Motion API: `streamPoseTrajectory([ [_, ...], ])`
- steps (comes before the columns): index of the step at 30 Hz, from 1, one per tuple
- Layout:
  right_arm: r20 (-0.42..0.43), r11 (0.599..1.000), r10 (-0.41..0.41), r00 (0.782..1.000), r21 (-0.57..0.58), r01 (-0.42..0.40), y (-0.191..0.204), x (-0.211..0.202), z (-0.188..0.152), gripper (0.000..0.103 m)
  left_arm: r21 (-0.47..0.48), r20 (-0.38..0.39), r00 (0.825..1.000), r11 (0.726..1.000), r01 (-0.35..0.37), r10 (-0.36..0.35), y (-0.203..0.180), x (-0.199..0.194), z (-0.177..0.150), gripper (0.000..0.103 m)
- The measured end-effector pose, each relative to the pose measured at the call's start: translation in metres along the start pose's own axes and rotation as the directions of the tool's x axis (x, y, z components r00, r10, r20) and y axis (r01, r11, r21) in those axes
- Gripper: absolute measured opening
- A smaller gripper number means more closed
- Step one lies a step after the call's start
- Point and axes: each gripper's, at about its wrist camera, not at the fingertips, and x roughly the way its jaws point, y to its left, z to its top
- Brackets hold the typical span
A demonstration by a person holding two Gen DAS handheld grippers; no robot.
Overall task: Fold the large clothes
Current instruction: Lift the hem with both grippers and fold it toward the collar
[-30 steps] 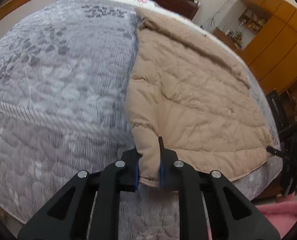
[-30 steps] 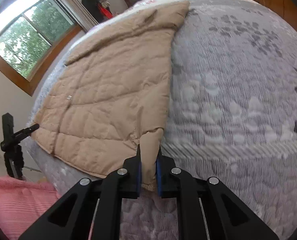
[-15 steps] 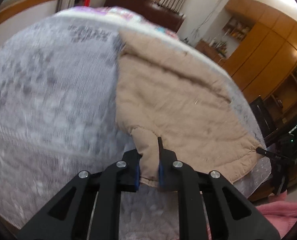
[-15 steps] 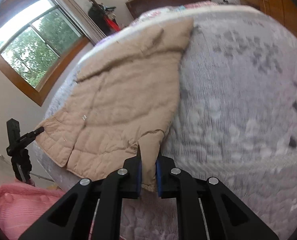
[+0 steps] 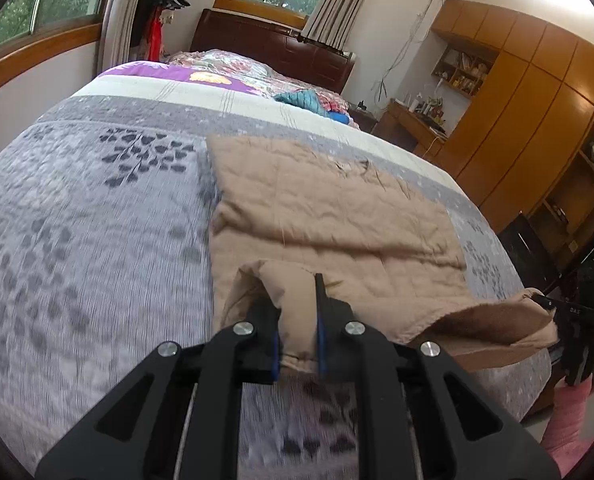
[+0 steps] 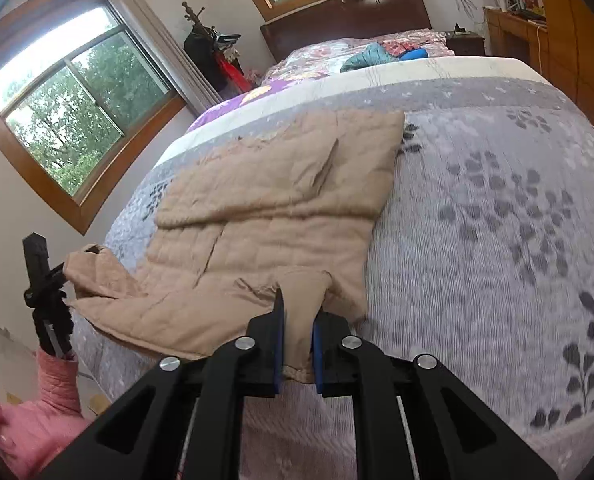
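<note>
On bed [image 5: 77, 240]: both hand-held grippers, L [image 5: 297, 344] & R [image 6: 297, 350], pinch tan coat [image 5: 337, 216].

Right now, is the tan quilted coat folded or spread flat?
Partly folded: the tan quilted coat has its near hem lifted by both claws, left claw, right claw.

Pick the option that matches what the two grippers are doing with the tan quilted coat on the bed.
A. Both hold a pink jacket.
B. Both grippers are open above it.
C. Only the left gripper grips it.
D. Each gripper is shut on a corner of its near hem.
D: the left gripper and the right gripper each pinch the tan quilted coat at its near edge.
</note>
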Motion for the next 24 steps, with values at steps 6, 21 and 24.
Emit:
streamPoseTrajectory([
  [6, -0.01, 1.0, -0.005, 1.0, 0.008, 0.005, -0.002, 0.015, 0.043, 0.011, 0.007, 0.019, 1.0, 1.0, -0.012, 0.012, 0.001, 0.029, 0.037, 0.012],
  [21, -0.031, 0.997, -0.033, 0.999, 0.071, 0.035, -0.027, 0.066, 0.134, 0.011, 0.014, 0.025, 0.993, 0.994, -0.113, 0.113, 0.007, 0.102, 0.117, 0.012],
  [24, -0.044, 0.995, -0.026, 0.999, 0.096, 0.03, -0.037, 0.08, 0.149, 0.011, -0.002, 0.009, 0.993, 0.993, -0.122, 0.122, 0.013, 0.12, 0.127, 0.012],
])
